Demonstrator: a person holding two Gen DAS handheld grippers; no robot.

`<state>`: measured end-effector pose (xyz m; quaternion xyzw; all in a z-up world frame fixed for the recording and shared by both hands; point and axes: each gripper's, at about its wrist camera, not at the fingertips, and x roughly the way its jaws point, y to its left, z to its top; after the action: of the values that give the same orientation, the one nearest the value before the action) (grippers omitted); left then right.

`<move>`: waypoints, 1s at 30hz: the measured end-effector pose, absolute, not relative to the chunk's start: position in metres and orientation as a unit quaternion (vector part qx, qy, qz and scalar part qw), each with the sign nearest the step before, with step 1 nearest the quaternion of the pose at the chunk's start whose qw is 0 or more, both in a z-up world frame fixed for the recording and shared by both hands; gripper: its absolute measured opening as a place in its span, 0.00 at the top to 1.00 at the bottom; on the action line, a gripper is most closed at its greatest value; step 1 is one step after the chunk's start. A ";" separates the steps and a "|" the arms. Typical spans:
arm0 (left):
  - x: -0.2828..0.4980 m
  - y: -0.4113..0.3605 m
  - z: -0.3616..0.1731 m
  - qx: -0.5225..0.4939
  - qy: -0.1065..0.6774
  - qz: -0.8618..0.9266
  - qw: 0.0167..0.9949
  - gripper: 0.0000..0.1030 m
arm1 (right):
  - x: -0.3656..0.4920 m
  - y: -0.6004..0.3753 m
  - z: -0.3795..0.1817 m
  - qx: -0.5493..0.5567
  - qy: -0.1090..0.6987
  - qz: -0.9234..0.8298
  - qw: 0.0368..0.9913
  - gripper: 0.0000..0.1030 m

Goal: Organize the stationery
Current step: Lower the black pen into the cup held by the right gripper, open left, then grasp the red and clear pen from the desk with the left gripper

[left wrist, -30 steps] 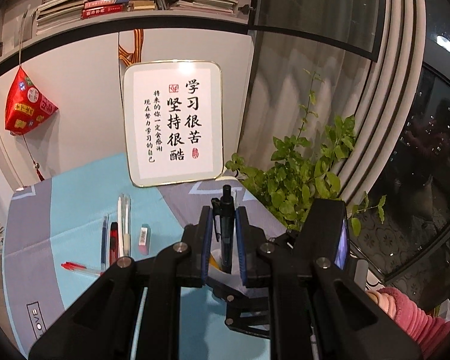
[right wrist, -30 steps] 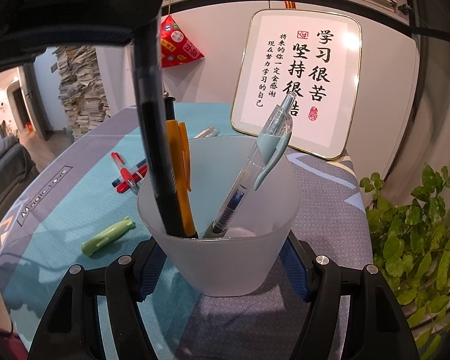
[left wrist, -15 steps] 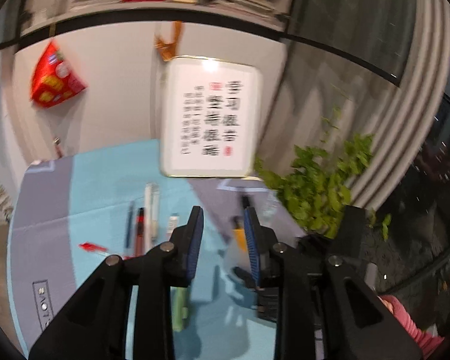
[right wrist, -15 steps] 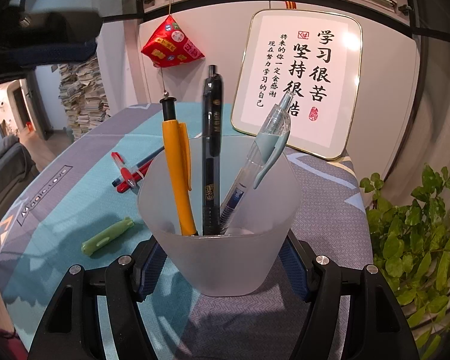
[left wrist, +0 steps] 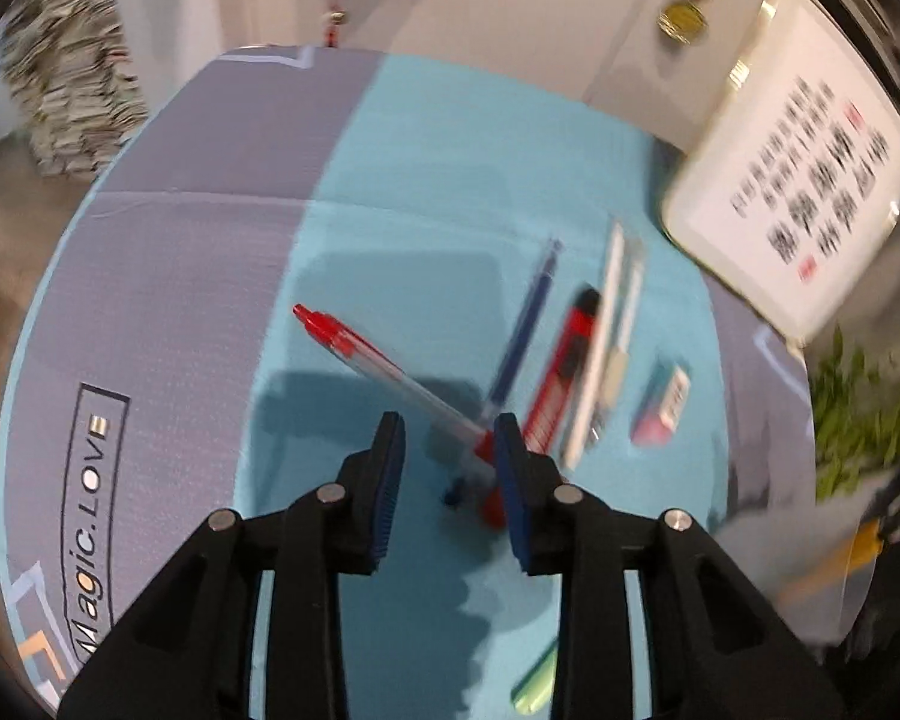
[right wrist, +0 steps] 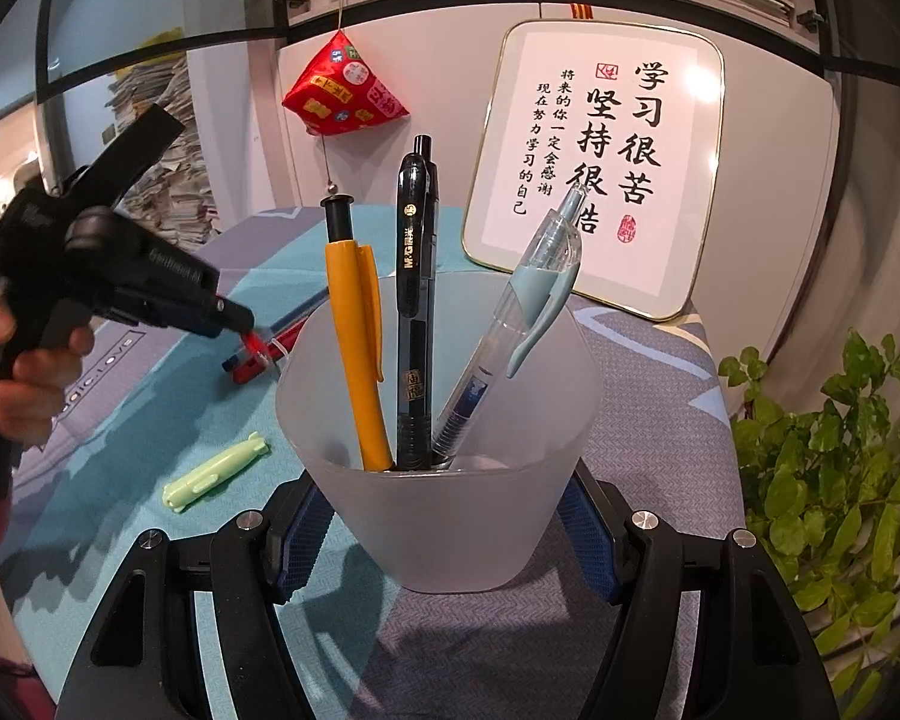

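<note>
the left claw (left wrist: 447, 462) pointed steeply down at the teal middle of the surface (left wrist: 210, 252), its blue pads parted with nothing gripped; its jaws had just been opening, after letting go of a pen. below it a red-capped clear pen (left wrist: 384, 372) lay slantwise on the cloth, its lower end passing under the gap and close by the right pad, though blur hid whether the pad touched it. to the right of that pen lay a row of stationery, side by side and nearly parallel: a blue pen (left wrist: 525, 330), a red and black pen (left wrist: 564, 372), two white pens (left wrist: 606, 330) and then an eraser (left wrist: 663, 402), all toward the far right edge near the framed calligraphy board (left wrist: 798, 192). a pale green pen (left wrist: 537, 684) lay near the front edge, partly hidden behind the right finger.

in the right wrist view a hand (right wrist: 24, 378) held that left claw above the loose pens at the left. the right claw (right wrist: 444, 534) was closed on the frosted cup (right wrist: 444, 516), one pad on either side of its base, the cup standing upright on the grey right part of the surface. in it stood, from left to right, an orange pen (right wrist: 354, 330), a black pen (right wrist: 414, 300) and a light blue pen (right wrist: 510, 324) leaning right.
</note>
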<state>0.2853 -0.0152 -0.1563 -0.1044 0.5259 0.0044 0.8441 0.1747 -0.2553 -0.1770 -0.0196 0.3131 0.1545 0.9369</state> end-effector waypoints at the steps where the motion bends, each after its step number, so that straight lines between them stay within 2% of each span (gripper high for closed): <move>1: 0.287 -0.014 -0.155 -0.105 0.522 0.011 0.846 0.74 | 0.175 -0.256 -0.177 -0.019 0.313 0.155 0.937 0.32; 7: 0.298 -0.008 -0.158 -0.117 0.524 0.046 0.842 0.74 | 0.174 -0.256 -0.176 -0.019 0.313 0.155 0.937 0.32; 10: 0.305 -0.009 -0.160 -0.106 0.530 0.054 0.840 0.78 | 0.175 -0.256 -0.176 -0.019 0.313 0.155 0.937 0.32; 15: 0.297 -0.002 -0.171 -0.108 0.552 0.020 0.827 0.93 | 0.174 -0.256 -0.176 -0.019 0.313 0.155 0.937 0.32; 21: 0.256 0.008 -0.169 -0.082 0.576 -0.052 0.812 0.93 | 0.174 -0.255 -0.176 -0.019 0.313 0.155 0.937 0.32; 30: 0.179 0.014 -0.176 0.016 0.583 -0.097 0.807 0.92 | 0.174 -0.255 -0.176 -0.021 0.315 0.154 0.936 0.32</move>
<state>0.1795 0.0144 -0.1757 0.0155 0.5830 -0.0967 0.8065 0.1743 -0.2550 -0.1761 -0.0206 0.3146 0.1543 0.9364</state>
